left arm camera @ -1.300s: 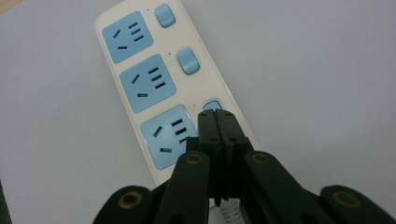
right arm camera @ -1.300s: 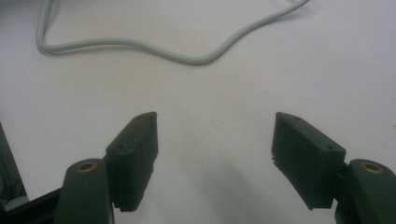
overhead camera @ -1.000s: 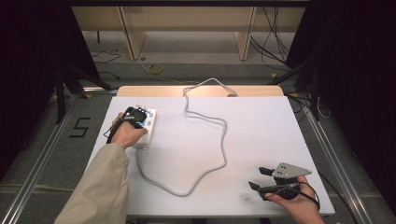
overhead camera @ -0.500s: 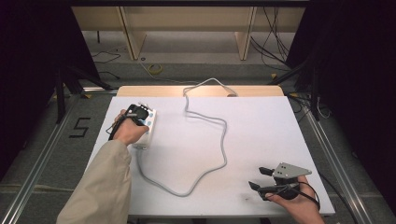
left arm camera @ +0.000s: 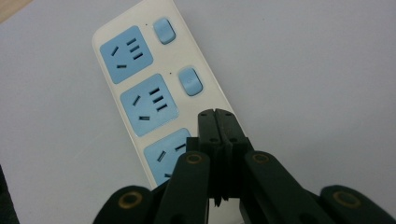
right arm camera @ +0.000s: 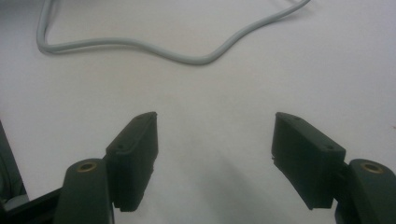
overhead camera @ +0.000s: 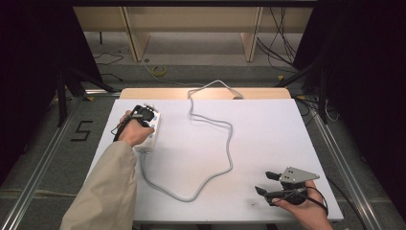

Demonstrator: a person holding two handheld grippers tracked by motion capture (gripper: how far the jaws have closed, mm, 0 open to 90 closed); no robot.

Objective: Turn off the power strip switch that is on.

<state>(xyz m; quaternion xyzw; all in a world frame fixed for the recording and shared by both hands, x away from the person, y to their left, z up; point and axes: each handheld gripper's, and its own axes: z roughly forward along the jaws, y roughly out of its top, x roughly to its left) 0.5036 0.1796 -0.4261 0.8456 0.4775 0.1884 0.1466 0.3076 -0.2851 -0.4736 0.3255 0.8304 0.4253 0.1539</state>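
The left gripper (left arm camera: 217,114), jaws closed together, points down over the power strip (left arm camera: 154,84); the right gripper (right arm camera: 215,149) rests level, jaws spread, empty.

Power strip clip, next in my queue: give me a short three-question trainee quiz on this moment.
1. True or false: the left tongs are shut above the power strip.
2. How many blue rocker switches show clear of the tongs in the left gripper view?
3. The right tongs are: A) shut on the grey cable; B) open over bare table; C) holding a plug.

Key: 1 true; 2 two; 3 B.
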